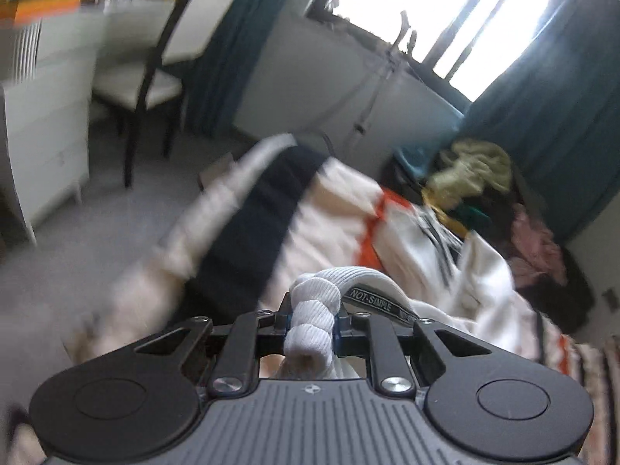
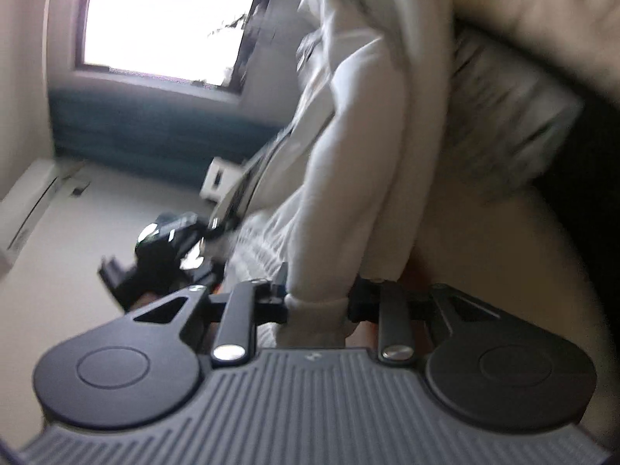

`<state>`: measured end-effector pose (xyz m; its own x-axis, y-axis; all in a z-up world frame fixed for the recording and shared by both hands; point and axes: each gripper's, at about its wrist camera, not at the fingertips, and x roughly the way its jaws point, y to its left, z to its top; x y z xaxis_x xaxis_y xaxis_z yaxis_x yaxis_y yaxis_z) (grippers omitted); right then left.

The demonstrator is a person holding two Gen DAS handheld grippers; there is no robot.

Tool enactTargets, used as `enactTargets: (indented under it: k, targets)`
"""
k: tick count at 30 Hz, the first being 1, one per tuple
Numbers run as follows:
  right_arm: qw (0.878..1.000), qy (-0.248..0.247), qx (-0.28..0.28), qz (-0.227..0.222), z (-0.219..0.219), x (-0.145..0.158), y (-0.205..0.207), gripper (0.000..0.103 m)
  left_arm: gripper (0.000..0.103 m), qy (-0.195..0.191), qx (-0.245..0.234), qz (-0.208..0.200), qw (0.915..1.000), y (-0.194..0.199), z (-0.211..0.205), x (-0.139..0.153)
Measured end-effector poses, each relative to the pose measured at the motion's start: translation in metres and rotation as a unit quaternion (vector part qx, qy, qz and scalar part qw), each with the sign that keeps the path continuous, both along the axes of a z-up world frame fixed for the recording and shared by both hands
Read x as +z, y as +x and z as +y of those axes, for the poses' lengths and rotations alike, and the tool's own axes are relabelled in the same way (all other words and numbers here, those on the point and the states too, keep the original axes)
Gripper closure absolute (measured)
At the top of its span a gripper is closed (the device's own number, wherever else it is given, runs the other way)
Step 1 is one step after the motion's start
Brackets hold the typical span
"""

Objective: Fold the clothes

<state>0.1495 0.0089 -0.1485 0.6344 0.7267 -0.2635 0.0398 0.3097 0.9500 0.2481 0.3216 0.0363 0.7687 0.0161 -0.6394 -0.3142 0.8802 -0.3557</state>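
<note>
1. Ribbed white knit fabric, a bunched edge of the white garment with a black-and-white printed label (image 1: 310, 321), is pinched between the pressed-in jaws of the left hand-held gripper (image 1: 310, 329), at 6 o'clock in the left wrist view.
2. Just past the jaws, at about 1 o'clock from them, the label (image 1: 372, 299) reads "NOT-SIMPLE".
3. In the right wrist view, the right hand-held gripper (image 2: 316, 306) is closed on a thick fold of the same pale white cloth (image 2: 348, 162), which rises from the jaws toward 12 o'clock; that view is tilted and blurred.
4. Beyond the left jaws lies the striped bed cover in cream, black and orange (image 1: 271, 224), spreading from centre toward 3 o'clock, smeared by motion.
5. A black device (image 2: 162, 248), too blurred to identify, sits at 9 o'clock from the right jaws.
6. Farther off, at 2 o'clock in the left view, a heap of mixed clothes in yellow, green and pink (image 1: 484, 193) rests on the far end of the bed.
7. At 10 o'clock stand a dark-framed chair with white cushions (image 1: 155, 77) and a white counter (image 1: 58, 50), with teal curtains (image 1: 562, 97) and a bright window (image 1: 445, 7) behind.
</note>
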Motion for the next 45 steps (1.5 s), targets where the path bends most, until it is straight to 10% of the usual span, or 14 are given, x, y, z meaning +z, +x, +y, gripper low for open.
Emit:
enactTargets:
  k: [8,15,18,21,23,31,39,45]
  targets:
    - [0.994,0.043,0.095,0.021,0.123,-0.019,0.079,0.074,0.084,0.032,0.064,0.048,0.9963,0.090,0.098,-0.024]
    - [0.992,0.042,0.106,0.063,0.144,-0.038,0.094,0.073,0.080,0.039,0.054,0.070,0.9953,0.123,0.113,-0.070]
    - [0.992,0.018,0.106,0.064,0.140,-0.018,0.079,0.069,0.073,0.042,0.051,0.069,0.9954,0.118,0.111,-0.066]
    - [0.992,-0.021,0.107,0.065,0.139,-0.003,0.072,0.054,0.044,0.059,0.047,0.069,0.9948,0.102,0.099,-0.050]
    - [0.991,-0.035,0.105,0.069,0.132,0.005,0.063,0.015,0.023,0.078,0.046,0.066,0.9937,0.086,0.087,-0.036]
    - [0.986,-0.132,0.102,-0.020,0.086,0.065,0.013,0.015,0.017,0.098,0.020,0.008,0.9949,0.000,0.010,0.032]
    - [0.922,-0.322,0.021,-0.213,-0.014,0.147,-0.028,0.016,0.017,0.136,-0.050,-0.075,0.9866,-0.090,-0.125,0.080]
    - [0.880,-0.387,-0.051,-0.269,-0.097,0.171,-0.050,0.016,0.014,0.156,-0.090,-0.135,0.9744,-0.155,-0.226,0.079]
